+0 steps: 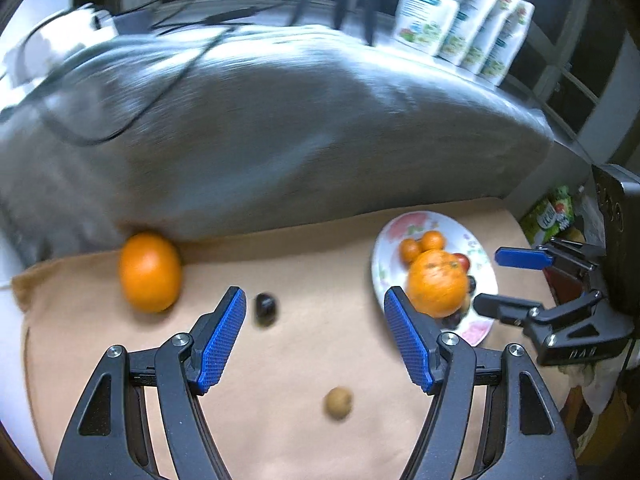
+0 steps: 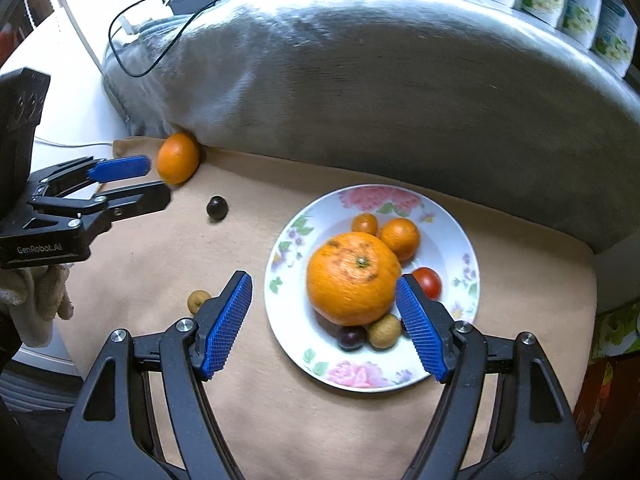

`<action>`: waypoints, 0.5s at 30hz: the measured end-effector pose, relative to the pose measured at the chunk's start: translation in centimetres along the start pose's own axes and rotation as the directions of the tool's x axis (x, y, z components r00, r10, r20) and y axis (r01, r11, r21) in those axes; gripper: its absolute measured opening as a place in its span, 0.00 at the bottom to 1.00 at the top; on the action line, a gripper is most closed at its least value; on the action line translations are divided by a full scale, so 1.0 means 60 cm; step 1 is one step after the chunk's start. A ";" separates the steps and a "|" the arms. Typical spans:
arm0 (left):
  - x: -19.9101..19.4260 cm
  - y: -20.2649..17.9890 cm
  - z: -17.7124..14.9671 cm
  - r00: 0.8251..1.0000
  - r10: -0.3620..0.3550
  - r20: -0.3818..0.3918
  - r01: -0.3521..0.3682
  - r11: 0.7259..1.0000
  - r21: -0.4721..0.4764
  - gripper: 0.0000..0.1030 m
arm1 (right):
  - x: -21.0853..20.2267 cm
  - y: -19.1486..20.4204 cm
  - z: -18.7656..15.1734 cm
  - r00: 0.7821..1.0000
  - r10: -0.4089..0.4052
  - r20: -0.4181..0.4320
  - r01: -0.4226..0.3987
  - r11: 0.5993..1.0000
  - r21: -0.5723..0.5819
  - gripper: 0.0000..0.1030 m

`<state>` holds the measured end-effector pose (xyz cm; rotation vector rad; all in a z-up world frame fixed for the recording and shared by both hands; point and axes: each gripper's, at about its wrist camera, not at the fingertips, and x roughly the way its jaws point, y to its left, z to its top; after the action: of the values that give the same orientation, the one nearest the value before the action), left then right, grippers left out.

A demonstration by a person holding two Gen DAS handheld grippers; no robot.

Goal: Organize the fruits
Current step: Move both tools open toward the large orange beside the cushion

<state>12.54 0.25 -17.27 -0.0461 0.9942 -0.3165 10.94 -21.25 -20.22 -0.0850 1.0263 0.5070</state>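
1. My left gripper was open, nothing between its blue pads, angled down over the tan cloth.
2. A dark grape lay on the cloth just ahead of its left pad, and a loose orange sat further ahead and to the left, against the grey cushion.
3. A small brown fruit lay on the cloth between the left gripper's two fingers, closer to the camera than the pads, touching neither.
4. My right gripper was also open and held nothing; it hung over the near-left part of the floral plate.
5. The big orange on the plate sat just ahead of the right gripper, and the right pad overlapped its edge in view; I could not tell whether they touched.
6. Beyond it on the plate were two small oranges, and a red tomato showed just past the right pad.
7. A dark fruit and a brown one lay on the plate's near side, between the pads.
8. From the right wrist, the brown fruit on the cloth peeked out left of the left pad, and my left gripper showed far left, near the loose orange.
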 end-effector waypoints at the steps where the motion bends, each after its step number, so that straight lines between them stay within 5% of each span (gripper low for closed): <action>1: -0.003 0.006 -0.003 1.000 0.005 0.001 -0.005 1.000 -0.008 0.70 | 0.002 0.004 0.003 1.000 0.006 -0.002 -0.006 1.000 -0.001 0.75; 15: -0.023 0.136 -0.054 0.998 0.063 0.010 -0.062 0.991 -0.119 0.70 | 0.058 0.104 0.071 0.993 0.117 -0.015 -0.117 0.993 -0.015 0.75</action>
<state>11.16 8.75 -19.40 -0.1247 0.9980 -0.1992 13.04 -13.19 -19.87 -0.0423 1.0452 0.6223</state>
